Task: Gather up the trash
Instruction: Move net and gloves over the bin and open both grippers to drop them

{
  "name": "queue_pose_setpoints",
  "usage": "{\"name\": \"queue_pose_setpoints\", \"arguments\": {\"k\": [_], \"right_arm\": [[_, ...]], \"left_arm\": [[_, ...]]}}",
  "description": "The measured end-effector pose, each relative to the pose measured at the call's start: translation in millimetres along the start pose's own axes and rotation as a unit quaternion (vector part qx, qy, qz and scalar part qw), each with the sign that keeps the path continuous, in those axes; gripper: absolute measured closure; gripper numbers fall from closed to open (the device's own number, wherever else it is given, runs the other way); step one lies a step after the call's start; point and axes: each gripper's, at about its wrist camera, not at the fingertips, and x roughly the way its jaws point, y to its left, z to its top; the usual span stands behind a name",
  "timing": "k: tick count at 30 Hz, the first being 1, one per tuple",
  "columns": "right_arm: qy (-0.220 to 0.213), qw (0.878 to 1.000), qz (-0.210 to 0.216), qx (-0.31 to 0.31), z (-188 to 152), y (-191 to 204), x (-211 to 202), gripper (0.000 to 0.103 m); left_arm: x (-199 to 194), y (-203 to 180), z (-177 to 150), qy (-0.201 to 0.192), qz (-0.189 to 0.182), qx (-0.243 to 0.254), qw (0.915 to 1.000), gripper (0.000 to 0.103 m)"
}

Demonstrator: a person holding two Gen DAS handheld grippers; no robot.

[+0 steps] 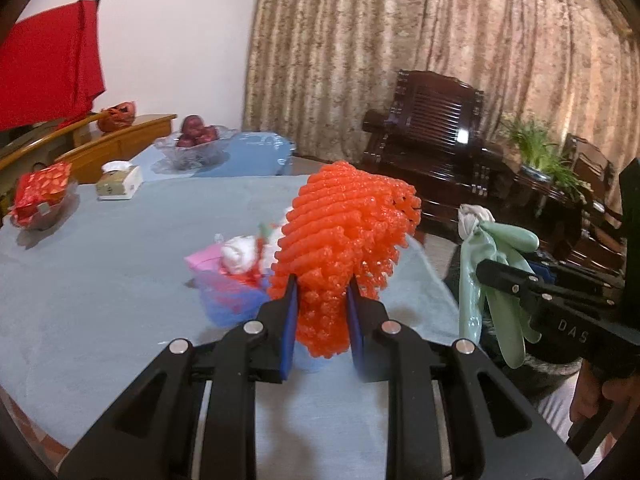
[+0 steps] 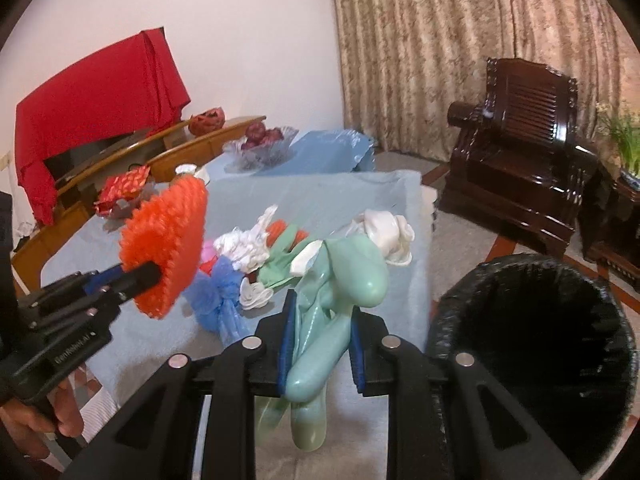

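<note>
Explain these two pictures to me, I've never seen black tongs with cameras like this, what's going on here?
A person holds two hand-operated grabbers, each carrying a wide-angle camera looking along its fingers. One picture comes from the left gripper, which is clamped on an orange foam fruit net. The other comes from the right gripper, clamped on a pale green rubber glove. Below them is a table under a blue cloth, with a pile of trash, a tissue box and a fruit bowl. A black-lined bin stands to the right.

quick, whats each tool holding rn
Left tool: shut on the orange foam net.
Right tool: shut on the green glove.
</note>
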Motion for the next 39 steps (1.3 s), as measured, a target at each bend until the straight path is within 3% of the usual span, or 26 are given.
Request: {"name": "queue_pose_setpoints", "arguments": {"k": [15,34,37,39], "right_arm": [[-0.02,0.994,-0.089,0.056,-21.0,-79.2,-57.6,0.08],[0.001,0.98,-0.172,0.101,-48.7,-172.5,-69.6,0.08],[0.01,0.978,-0.178,0.108,-53.9,-181.5,-67.9,0.069],[0.014,0.976,-0.19,0.109,-56.7,-184.7,-68.0,0.065]], "left_arm": [[34.0,-95.2,3.1,0.016,-0.103,0.052,0.9932,0.082],[113.3,-209.4,-2.4,0.069,-0.214,0.097,0.9695,0.081],[122.7,-219.2,-2.6,0.079,-0.231,0.099,0.9647,0.065],[124.8,-218.9,-2.6,0.081,-0.237,0.094,0.9635,0.04]]}}
